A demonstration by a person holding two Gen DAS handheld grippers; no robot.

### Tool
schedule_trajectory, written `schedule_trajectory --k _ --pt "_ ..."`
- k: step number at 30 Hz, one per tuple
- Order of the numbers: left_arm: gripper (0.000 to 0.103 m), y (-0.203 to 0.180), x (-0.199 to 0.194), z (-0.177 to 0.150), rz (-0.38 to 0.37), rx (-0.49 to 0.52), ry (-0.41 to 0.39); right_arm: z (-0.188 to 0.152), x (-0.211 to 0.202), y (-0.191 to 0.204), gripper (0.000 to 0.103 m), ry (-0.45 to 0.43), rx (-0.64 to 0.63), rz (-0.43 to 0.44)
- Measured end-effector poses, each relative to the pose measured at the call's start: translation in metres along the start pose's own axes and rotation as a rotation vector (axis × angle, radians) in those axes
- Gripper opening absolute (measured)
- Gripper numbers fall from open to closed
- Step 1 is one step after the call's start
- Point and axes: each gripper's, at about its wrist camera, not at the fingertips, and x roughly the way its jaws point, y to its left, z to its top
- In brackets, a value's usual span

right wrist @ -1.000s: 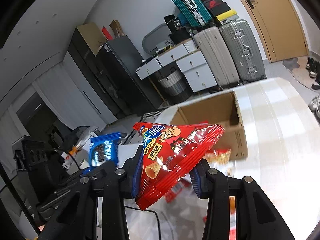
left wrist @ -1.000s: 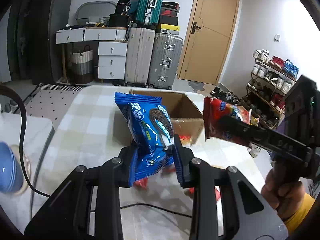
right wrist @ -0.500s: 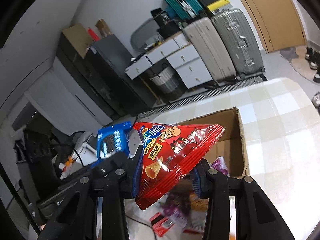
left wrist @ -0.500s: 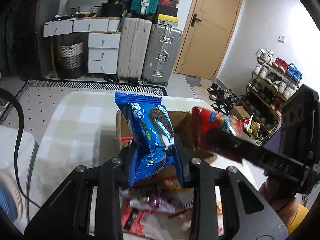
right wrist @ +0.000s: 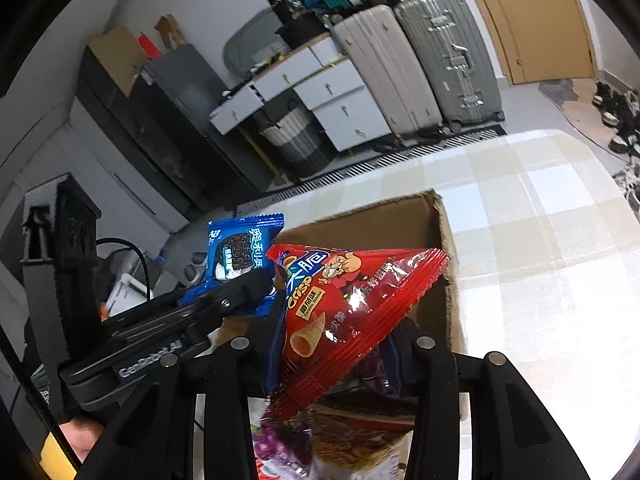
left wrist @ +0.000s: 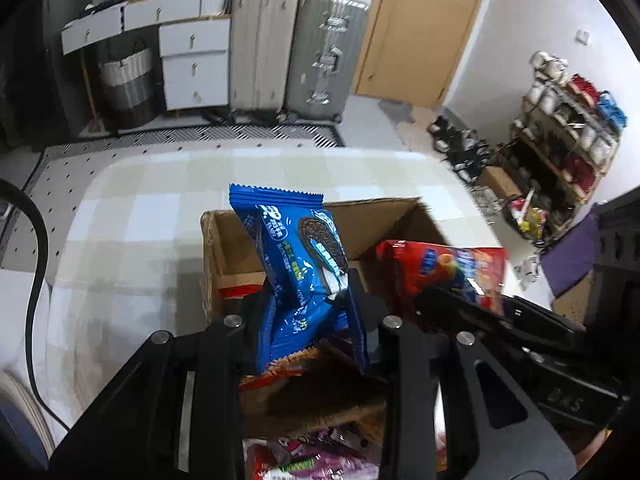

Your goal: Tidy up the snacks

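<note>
- A checked tablecloth [left wrist: 120, 248] is seen at the far left, covering the table on which the cardboard box [left wrist: 216, 248] stands with its top open.
- The blue Oreo packet [left wrist: 298, 268] is pinched near its lower end by the jaws of the left gripper [left wrist: 310, 304] and is held upright over the box's left half; its top edge is raised above the box's far wall.
- Inside the box, below the 2 grippers, other snack packets [left wrist: 304, 460] in red, purple and brown are piled; their details are blurred.
- The red Crisp cone-snack bag [right wrist: 344, 312] is clamped by the jaws of the right gripper [right wrist: 332, 344], tilted with 1 corner pointing right, over the box's right half and just beside the blue packet.
- Behind the table, white drawers [left wrist: 194, 68], 2 upright suitcases [left wrist: 296, 40] and a wooden door [left wrist: 424, 32] are seen, with a shoe rack [left wrist: 568, 128] at the far right.
</note>
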Motion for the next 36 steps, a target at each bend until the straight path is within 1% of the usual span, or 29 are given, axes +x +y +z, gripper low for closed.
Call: schedule_trajectory --k 1,4,6,8,10,13,15,24,36 --pt "0.027 -0.004 0.006 -0.005 0.006 0.003 0.01 0.0 0.002 -0.002 0.041 0.004 0.007 -0.008" --pt "0.027 -0.008 0.027 -0.002 0.083 0.011 0.025 0.001 0.008 -0.008 0.041 0.02 0.02 -0.042" --pt "0.027 -0.012 0.041 0.001 0.06 0.009 0.045 0.002 0.012 -0.011 0.041 0.03 0.025 -0.043" --pt "0.028 -0.015 0.048 -0.003 0.066 0.019 0.058 0.004 0.014 -0.009 0.041 0.028 -0.003 -0.057" --pt "0.028 -0.017 0.061 -0.003 0.049 0.01 0.09 0.003 0.017 -0.007 0.04 0.036 -0.018 -0.077" --pt "0.028 -0.011 0.077 0.0 0.038 -0.003 0.108 0.004 0.017 -0.009 0.041 0.042 -0.007 -0.079" --pt "0.028 -0.01 0.084 0.001 0.046 0.002 0.11 0.004 0.018 -0.007 0.04 0.051 -0.01 -0.085" --pt "0.028 -0.005 0.096 -0.002 0.029 -0.005 0.13 0.007 0.02 -0.007 0.041 0.069 0.008 -0.085" --pt "0.028 -0.003 0.083 -0.017 0.017 -0.016 0.126 0.009 0.023 -0.008 0.042 0.087 0.024 -0.083"
